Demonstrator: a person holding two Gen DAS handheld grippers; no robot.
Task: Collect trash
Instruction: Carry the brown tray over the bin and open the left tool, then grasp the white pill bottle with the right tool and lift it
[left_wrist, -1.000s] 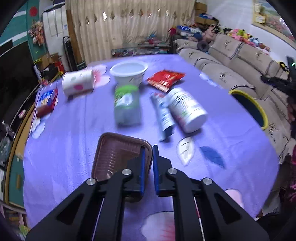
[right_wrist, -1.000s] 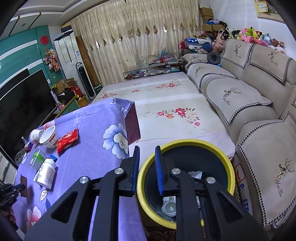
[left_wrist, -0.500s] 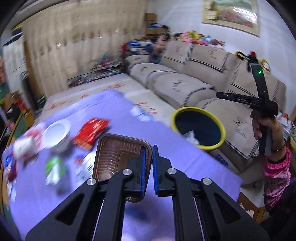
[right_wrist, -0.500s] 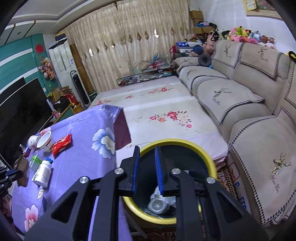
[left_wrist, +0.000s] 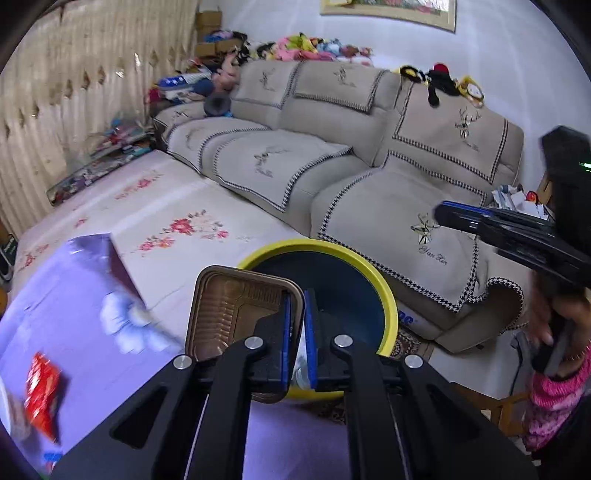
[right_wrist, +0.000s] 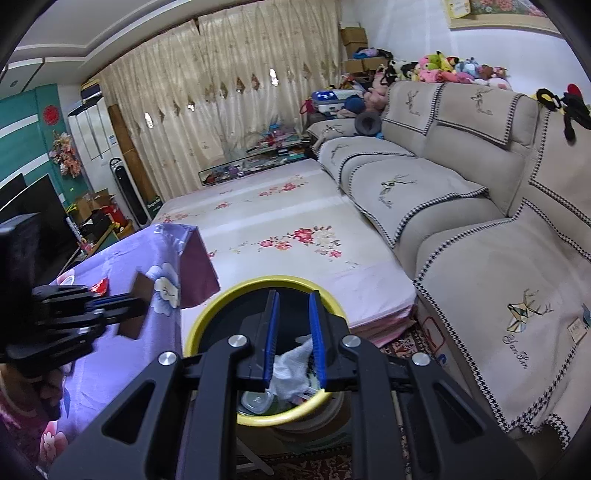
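Observation:
My left gripper (left_wrist: 299, 295) is shut on the right rim of a brown plastic tray (left_wrist: 232, 306). It holds the tray in the air at the near left edge of the yellow-rimmed bin (left_wrist: 386, 299). In the right wrist view the left gripper (right_wrist: 140, 304) comes in from the left with the tray (right_wrist: 142, 290), just left of the bin (right_wrist: 207, 317). My right gripper (right_wrist: 293, 295) hangs over the bin mouth, its jaws a little apart and empty. In the left wrist view the right gripper (left_wrist: 441, 216) shows from the side, off to the right. White tissue (right_wrist: 295, 362) lies in the bin.
The table under a purple flowered cloth (left_wrist: 55, 295) ends just left of the bin, and a red packet (left_wrist: 42, 380) lies on it. A beige sofa (right_wrist: 480, 221) runs along the right. A flowered floor mat (right_wrist: 295, 221) lies beyond the bin. A person's pink sleeve (left_wrist: 554, 406) is at the right.
My left gripper swung right with the tray, from above the table's trash to the bin's edge. The right gripper drifted slightly over the bin, jaws unchanged.

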